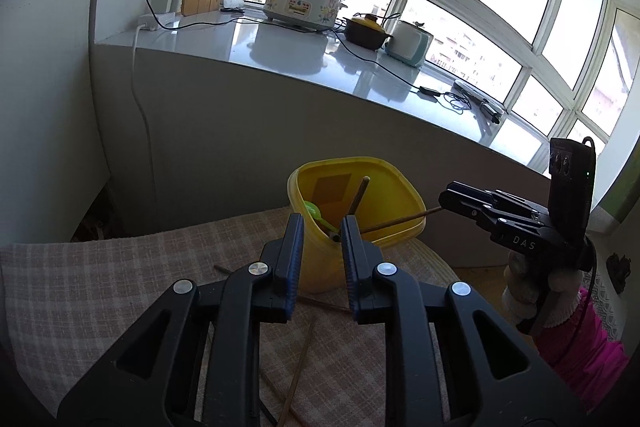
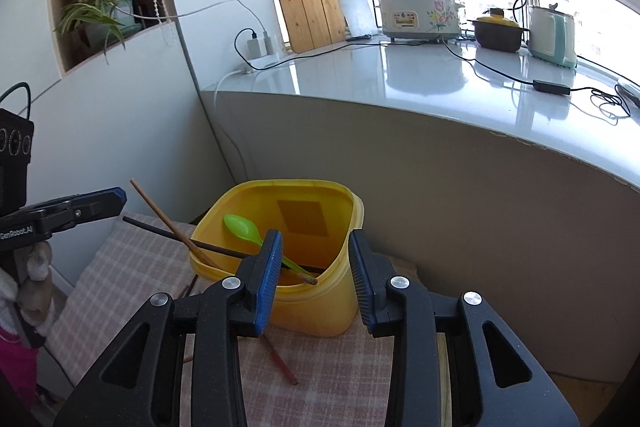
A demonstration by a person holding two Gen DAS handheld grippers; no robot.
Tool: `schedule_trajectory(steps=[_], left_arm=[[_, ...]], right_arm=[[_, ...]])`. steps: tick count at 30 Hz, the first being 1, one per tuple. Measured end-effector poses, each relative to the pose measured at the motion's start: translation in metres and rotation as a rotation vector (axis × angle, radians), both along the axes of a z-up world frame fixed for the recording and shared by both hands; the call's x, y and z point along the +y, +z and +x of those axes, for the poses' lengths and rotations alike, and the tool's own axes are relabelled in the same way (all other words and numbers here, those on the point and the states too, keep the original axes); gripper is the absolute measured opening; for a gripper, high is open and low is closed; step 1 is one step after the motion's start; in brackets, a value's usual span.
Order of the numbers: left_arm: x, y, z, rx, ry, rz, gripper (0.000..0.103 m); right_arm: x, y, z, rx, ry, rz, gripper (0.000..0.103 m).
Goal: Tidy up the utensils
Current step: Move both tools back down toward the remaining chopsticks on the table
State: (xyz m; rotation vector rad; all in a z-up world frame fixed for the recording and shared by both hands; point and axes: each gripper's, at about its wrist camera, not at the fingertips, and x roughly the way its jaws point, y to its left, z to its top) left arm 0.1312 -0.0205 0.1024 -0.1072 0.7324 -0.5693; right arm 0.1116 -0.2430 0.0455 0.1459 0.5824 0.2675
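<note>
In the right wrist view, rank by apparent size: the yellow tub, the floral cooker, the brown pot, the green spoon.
Largest to smallest as they look:
1. yellow tub, though it is nearest the camera
2. floral cooker
3. brown pot and green spoon look about alike; I won't rank them.

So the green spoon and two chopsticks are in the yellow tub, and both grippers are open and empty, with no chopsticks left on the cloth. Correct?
Not quite. Chopsticks do remain on the checked cloth: the right wrist view shows a reddish chopstick lying in front of the yellow tub. The rest holds: green spoon inside, left gripper and right gripper open, empty.
</note>
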Motion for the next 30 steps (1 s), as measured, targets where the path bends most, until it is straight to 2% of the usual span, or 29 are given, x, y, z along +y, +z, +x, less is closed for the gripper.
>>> schedule_trajectory(steps=[5,10,17,23,30], left_arm=[[0.026,-0.017,-0.014,0.021,0.036,0.05,0.018],[0.052,-0.047,-0.022,0.099,0.071,0.083,0.018],[0.071,-0.088,-0.041,0.187,0.083,0.119,0.018],[0.075,-0.113,-0.05,0.252,0.076,0.127,0.018],[0.068,-0.128,-0.051,0.293,0.042,0.153,0.018]], right_arm=[[0.008,0.0,-0.02,0.007,0.013,0.01,0.032],[0.024,-0.008,-0.04,0.034,0.058,0.017,0.032],[0.059,-0.029,-0.056,0.09,0.16,-0.04,0.032],[0.083,-0.057,-0.054,0.176,0.195,-0.08,0.032],[0.093,-0.092,-0.04,0.324,0.209,-0.017,0.032]])
